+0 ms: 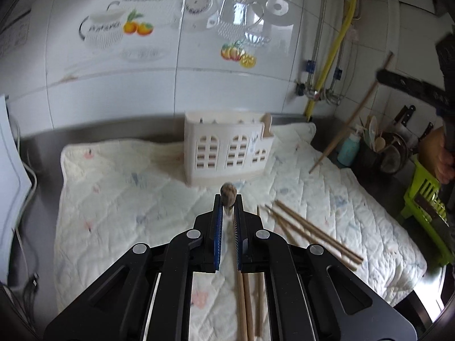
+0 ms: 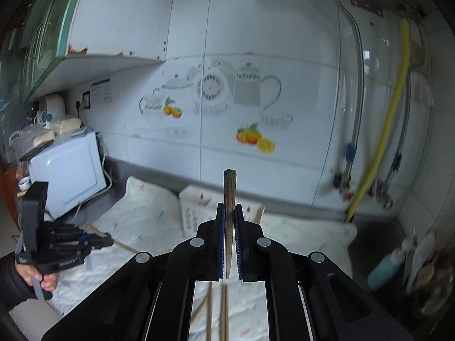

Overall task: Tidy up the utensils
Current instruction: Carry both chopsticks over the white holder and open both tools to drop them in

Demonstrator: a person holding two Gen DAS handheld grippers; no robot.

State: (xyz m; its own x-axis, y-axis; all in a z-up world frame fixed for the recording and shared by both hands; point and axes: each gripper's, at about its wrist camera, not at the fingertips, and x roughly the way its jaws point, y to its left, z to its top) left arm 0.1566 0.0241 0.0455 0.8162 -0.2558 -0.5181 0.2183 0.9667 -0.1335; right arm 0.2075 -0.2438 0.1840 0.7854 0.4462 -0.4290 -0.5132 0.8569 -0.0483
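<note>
Both claws clamp one chopstick each: left gripper [image 1: 228, 213], right gripper [image 2: 228, 216], raised toward far holder [image 1: 227, 153] for dropping in.

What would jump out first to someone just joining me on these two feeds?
Both tongs are shut on wooden chopsticks: the left tongs grip one end-on, the right tongs hold one poking upward toward the tiled wall. Behind them, the cream utensil holder stands at the back of the quilted mat, with loose chopsticks lying to its right front.
</note>
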